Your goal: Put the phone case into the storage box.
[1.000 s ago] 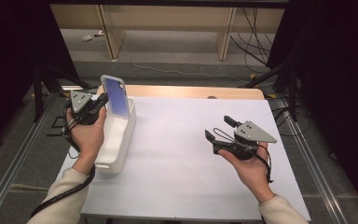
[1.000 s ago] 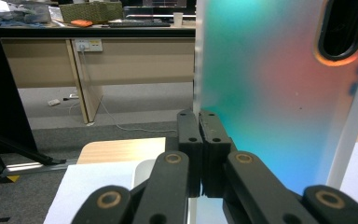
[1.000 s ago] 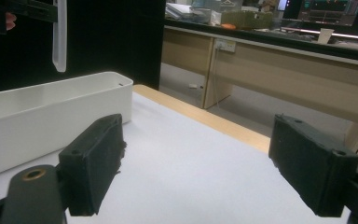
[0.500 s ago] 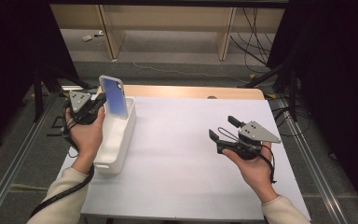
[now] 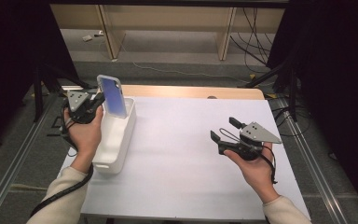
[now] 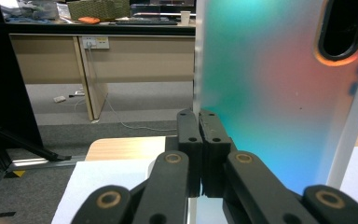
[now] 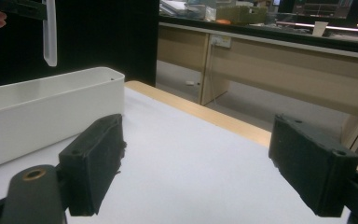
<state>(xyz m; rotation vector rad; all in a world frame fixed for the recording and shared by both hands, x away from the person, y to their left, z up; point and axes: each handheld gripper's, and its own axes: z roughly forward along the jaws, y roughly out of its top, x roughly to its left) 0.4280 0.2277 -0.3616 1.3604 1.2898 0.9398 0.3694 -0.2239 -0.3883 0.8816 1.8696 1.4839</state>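
A translucent phone case [image 5: 113,96] with a bluish sheen stands upright above the far end of a long white bin [image 5: 121,135] at the table's left. My left gripper [image 5: 98,99] is shut on the case's edge. In the left gripper view its jaws [image 6: 199,123] pinch the rim of the case [image 6: 270,93], which has a camera cut-out at the top. My right gripper [image 5: 223,129] is held in a hand over the table's right half, open and holding nothing. In the right gripper view, beyond the gripper [image 7: 200,158], lie the bin [image 7: 51,107] and the hanging case [image 7: 49,32].
The white tabletop [image 5: 182,154] spreads between the bin and my right hand. A wooden strip [image 5: 191,91] borders its far edge. Metal rails run along both sides, and wooden desks with floor cables stand beyond the table.
My right hand with its open gripper has drifted slightly to the right. The left gripper and the phone case have stayed in place.
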